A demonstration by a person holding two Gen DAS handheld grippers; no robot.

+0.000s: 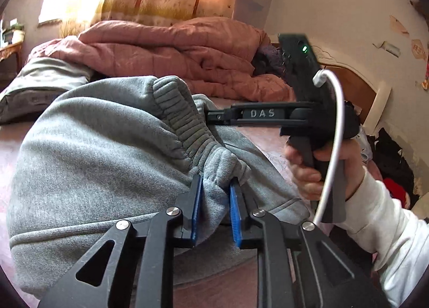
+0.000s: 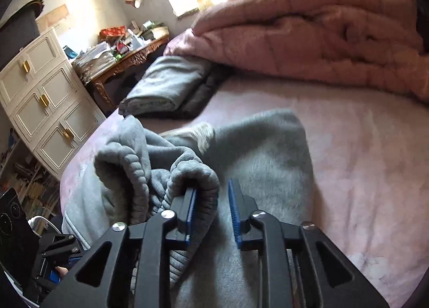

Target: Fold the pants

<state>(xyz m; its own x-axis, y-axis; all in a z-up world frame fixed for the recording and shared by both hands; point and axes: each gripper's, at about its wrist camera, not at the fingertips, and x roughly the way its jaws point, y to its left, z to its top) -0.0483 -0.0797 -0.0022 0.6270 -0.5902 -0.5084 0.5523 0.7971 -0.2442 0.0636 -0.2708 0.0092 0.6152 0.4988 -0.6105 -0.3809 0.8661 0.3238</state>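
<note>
Grey sweatpants [image 1: 93,147] lie bunched on the pink bed sheet [image 2: 362,147]. My left gripper [image 1: 215,182] is shut on a fold of grey fabric just below the ribbed waistband [image 1: 185,120], with its blue pads pressing from both sides. From the right, my right gripper [image 1: 214,117] reaches into the raised waistband, held by a hand [image 1: 308,171] in a white sleeve. In its own view the right gripper [image 2: 211,187] stands open. The ribbed waistband [image 2: 193,171] drapes over its left finger, and the right pad stands clear of the cloth.
A heaped pink quilt [image 1: 174,48] fills the far side of the bed. A folded grey cloth [image 2: 166,85] lies at the bed's left edge. Beyond it stand a white cabinet [image 2: 45,99] and a cluttered wooden desk [image 2: 126,53]. A headboard [image 1: 356,88] is on the right.
</note>
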